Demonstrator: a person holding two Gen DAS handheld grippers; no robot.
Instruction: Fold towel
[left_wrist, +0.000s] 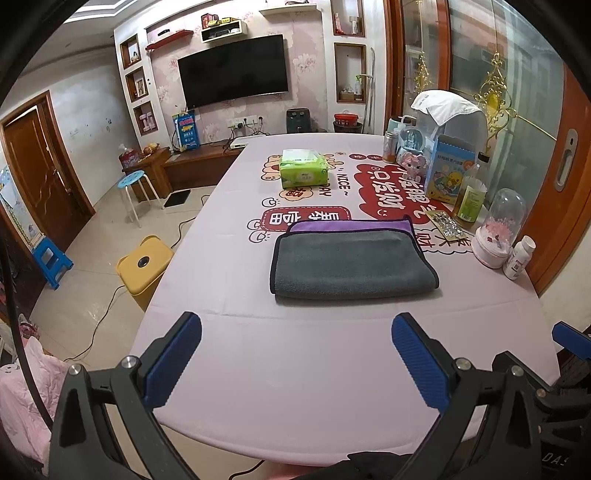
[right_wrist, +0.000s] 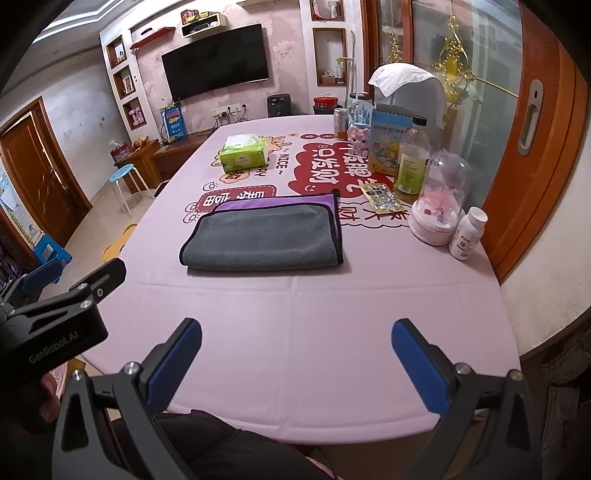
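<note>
A grey towel (left_wrist: 351, 262) with a purple underside and black trim lies folded over on the pink tablecloth (left_wrist: 295, 350), its purple far edge showing. It also shows in the right wrist view (right_wrist: 262, 236). My left gripper (left_wrist: 295, 354) is open and empty, held back near the table's front edge, well short of the towel. My right gripper (right_wrist: 295, 358) is open and empty too, also near the front edge and to the right of the left gripper's body (right_wrist: 55, 321).
A green tissue pack (left_wrist: 303, 172) sits beyond the towel. Along the right side stand a glass dome (right_wrist: 441, 199), a white pill bottle (right_wrist: 467, 232), a tall bottle (right_wrist: 412, 158), a blue box (right_wrist: 388, 140) and a foil packet (right_wrist: 382, 197). A yellow stool (left_wrist: 144, 266) stands left of the table.
</note>
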